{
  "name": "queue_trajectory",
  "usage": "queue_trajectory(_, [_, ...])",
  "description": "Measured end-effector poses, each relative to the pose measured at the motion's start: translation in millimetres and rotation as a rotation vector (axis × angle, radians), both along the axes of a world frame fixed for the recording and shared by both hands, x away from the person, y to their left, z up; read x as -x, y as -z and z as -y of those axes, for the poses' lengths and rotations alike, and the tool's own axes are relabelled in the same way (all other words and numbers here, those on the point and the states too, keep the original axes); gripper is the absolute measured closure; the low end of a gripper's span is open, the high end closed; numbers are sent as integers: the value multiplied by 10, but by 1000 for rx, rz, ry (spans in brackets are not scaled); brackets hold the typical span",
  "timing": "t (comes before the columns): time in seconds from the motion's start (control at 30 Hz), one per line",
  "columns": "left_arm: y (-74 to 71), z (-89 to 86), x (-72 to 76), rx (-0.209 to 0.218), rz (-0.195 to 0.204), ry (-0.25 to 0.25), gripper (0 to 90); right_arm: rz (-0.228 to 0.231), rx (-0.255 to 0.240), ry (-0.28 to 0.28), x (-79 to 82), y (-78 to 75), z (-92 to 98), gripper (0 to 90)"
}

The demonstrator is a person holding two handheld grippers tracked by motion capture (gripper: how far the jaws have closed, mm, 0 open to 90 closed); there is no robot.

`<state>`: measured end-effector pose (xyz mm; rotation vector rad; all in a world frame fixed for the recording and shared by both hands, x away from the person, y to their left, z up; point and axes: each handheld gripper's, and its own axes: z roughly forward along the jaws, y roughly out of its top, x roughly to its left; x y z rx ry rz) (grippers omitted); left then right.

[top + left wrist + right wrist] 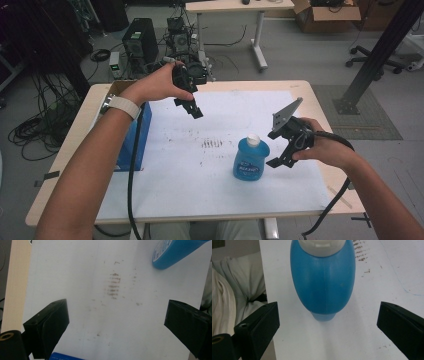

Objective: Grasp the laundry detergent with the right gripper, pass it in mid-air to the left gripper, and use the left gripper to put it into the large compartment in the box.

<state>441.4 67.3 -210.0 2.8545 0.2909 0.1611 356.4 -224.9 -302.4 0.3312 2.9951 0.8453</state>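
White sheet (200, 165), upright blue bottle (250, 159)

A blue plastic bottle (251, 160) stands upright on the white sheet (200, 170) that covers the table, toward the near right part of it. It has a rounded, flattened body, a pale cap (253, 140) that looks shut, and a label on its near face with print too small to read. Dark smudges (212, 144) mark the sheet just to its far left. Nothing touches the bottle.
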Motion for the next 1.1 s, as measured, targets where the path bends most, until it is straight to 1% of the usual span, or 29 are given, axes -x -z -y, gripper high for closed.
queue_trajectory(0.1, [7,-2,-6,-7,-1,2,60,-7,1,1,-8,52,10,42])
queue_trajectory(0.27, [22,-4,-8,-2,-1,-4,60,-11,-4,6,-11,104,20,42])
queue_trajectory(0.4, [20,-1,-13,-4,-2,-2,60,-8,-2,5,-20,150,19,41])
queue_trajectory(0.43, [22,-2,-15,-6,-2,-2,60,0,2,5,-20,157,17,42])
queue_trajectory(0.5, [24,-2,-14,-4,-2,-5,60,4,-10,0,-27,182,21,44])
queue_trajectory(0.57, [25,-4,-15,-2,-2,-6,60,1,-10,1,-29,195,24,44])
queue_trajectory(0.63, [26,-6,-20,-4,-3,-5,60,-6,-18,7,-28,225,31,44])
queue_trajectory(0.87, [30,0,-26,-6,-3,-3,60,4,-52,3,-27,297,54,44])
queue_trajectory(0.9, [32,2,-24,-3,-3,-5,60,4,-67,0,-23,318,60,44])
queue_trajectory(0.97, [31,4,-25,-6,-3,-4,60,4,-74,0,-19,328,63,44])
queue_trajectory(1.0, [34,5,-23,-3,-3,-7,60,8,-90,-2,-9,347,70,44])
queue_trajectory(1.03, [34,5,-23,-3,-3,-7,60,8,-90,-2,-9,347,70,44])
queue_trajectory(1.07, [35,6,-23,-4,-4,-8,60,11,-106,1,-1,368,79,44])
queue_trajectory(1.1, [33,5,-26,-8,-3,-4,60,11,-106,1,-1,368,79,44])
